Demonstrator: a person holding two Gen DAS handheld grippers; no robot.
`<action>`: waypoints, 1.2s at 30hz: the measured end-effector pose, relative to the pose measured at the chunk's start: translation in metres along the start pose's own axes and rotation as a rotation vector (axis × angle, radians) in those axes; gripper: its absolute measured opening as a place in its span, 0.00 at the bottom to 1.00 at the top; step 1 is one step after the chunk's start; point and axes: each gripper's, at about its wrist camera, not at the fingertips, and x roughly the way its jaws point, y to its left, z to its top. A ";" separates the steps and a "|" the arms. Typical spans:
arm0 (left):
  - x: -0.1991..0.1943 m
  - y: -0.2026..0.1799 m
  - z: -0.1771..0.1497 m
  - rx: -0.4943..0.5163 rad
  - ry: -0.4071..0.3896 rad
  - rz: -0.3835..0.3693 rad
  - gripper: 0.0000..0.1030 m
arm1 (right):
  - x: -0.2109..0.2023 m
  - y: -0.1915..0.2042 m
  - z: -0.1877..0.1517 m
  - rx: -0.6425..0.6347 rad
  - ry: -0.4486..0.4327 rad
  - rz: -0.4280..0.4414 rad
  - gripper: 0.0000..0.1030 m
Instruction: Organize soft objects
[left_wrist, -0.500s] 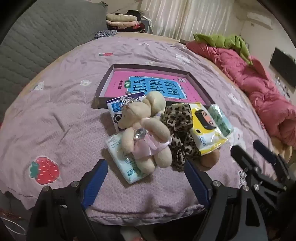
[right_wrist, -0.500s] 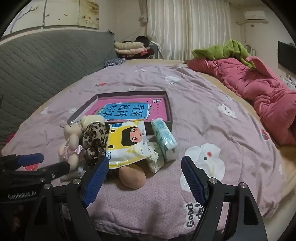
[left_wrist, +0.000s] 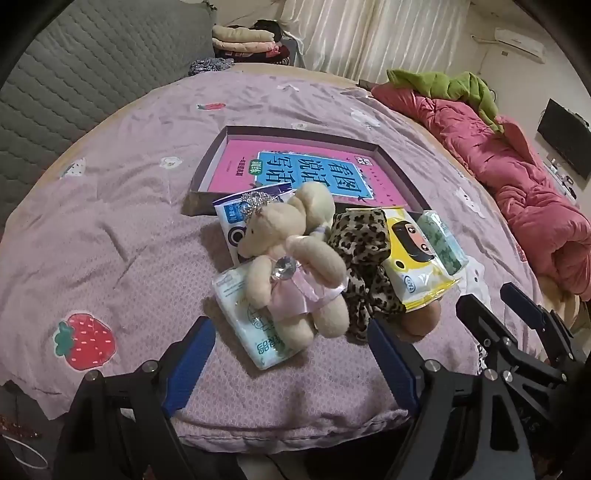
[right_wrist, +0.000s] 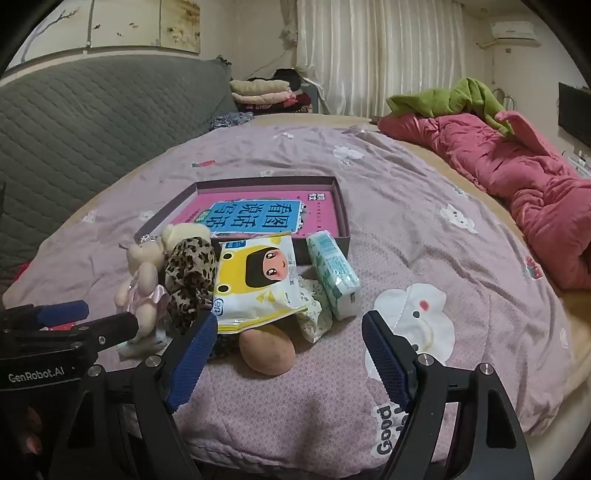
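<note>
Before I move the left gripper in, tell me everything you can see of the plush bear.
The plush bear is cream, fuzzy fabric, with a silver tiara, a pink satin dress and a large clear gem on its chest. It lies on its back across a pale green tissue pack, head towards the box, against the leopard-print fabric at its side. No gripper touches it.

Both grippers pointed downward – the left gripper (left_wrist: 291, 354) and the right gripper (right_wrist: 288, 347) stood wide open, holding nothing.

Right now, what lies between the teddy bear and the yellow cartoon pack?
A leopard-print fabric piece lies between the teddy bear and the yellow cartoon pack; both wrist views show it.
</note>
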 end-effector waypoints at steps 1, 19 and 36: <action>0.000 -0.001 0.000 0.001 0.001 0.001 0.82 | 0.000 0.000 0.000 0.000 -0.001 -0.001 0.79; 0.000 0.003 0.004 0.002 0.005 0.009 0.82 | -0.004 0.004 0.001 -0.022 -0.011 0.004 0.79; 0.002 0.001 0.002 0.007 0.002 0.009 0.82 | -0.004 0.006 0.001 -0.029 -0.009 0.007 0.79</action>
